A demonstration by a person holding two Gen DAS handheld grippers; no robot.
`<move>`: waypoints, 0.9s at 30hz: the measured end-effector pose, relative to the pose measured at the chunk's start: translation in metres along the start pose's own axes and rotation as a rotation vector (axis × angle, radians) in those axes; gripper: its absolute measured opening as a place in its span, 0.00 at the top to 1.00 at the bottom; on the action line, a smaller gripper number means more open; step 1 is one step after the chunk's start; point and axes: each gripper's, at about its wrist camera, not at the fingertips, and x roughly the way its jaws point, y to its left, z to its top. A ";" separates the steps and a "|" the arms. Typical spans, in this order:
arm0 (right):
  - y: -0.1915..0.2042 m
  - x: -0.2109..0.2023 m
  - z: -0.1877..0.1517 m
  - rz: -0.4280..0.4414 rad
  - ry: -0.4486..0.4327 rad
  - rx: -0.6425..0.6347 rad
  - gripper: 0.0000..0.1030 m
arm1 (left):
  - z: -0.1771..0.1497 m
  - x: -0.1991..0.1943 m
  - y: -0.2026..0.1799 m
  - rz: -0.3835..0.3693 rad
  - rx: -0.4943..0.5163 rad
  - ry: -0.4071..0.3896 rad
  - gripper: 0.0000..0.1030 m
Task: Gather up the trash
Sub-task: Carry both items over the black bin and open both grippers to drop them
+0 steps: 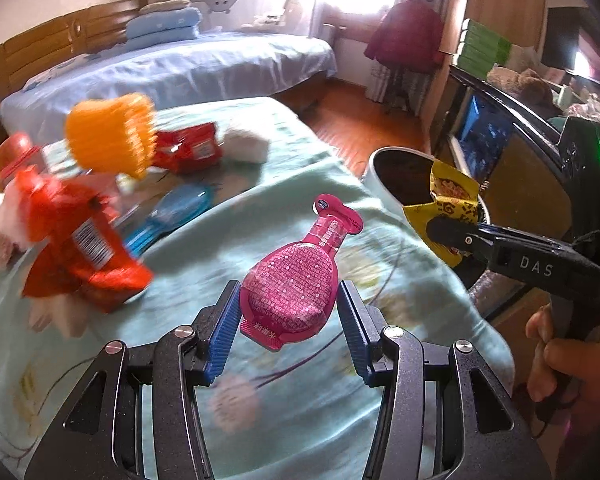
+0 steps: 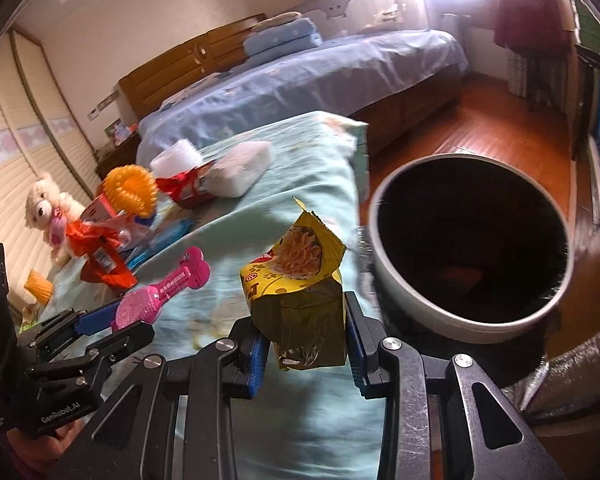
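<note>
Two pieces of trash held beside the bin

Seen only from the right wrist: deep into the round bin, dark inside, with something orange at the bottom; also a plush dog at the far left. Seen only from the left wrist: a hand on the right gripper's handle. Clenched on a yellow noodle packet, right gripper just beside the bin rim. Clamped on a pink pouch, left gripper over the green bedspread. Scattered behind: orange wrapper, red packet, spiky orange ring.
</note>
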 end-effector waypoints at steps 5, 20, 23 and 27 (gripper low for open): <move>-0.022 -0.009 0.002 -0.044 -0.018 0.028 0.67 | 0.013 0.009 -0.020 -0.021 0.034 -0.005 0.53; -0.078 -0.014 0.014 -0.123 -0.025 0.086 0.67 | 0.043 0.035 -0.067 -0.072 0.093 0.003 0.53; -0.089 -0.011 0.019 -0.133 -0.026 0.098 0.67 | 0.049 0.042 -0.074 -0.077 0.100 0.010 0.53; -0.100 -0.008 0.026 -0.150 -0.026 0.103 0.67 | 0.057 0.052 -0.084 -0.083 0.115 0.020 0.53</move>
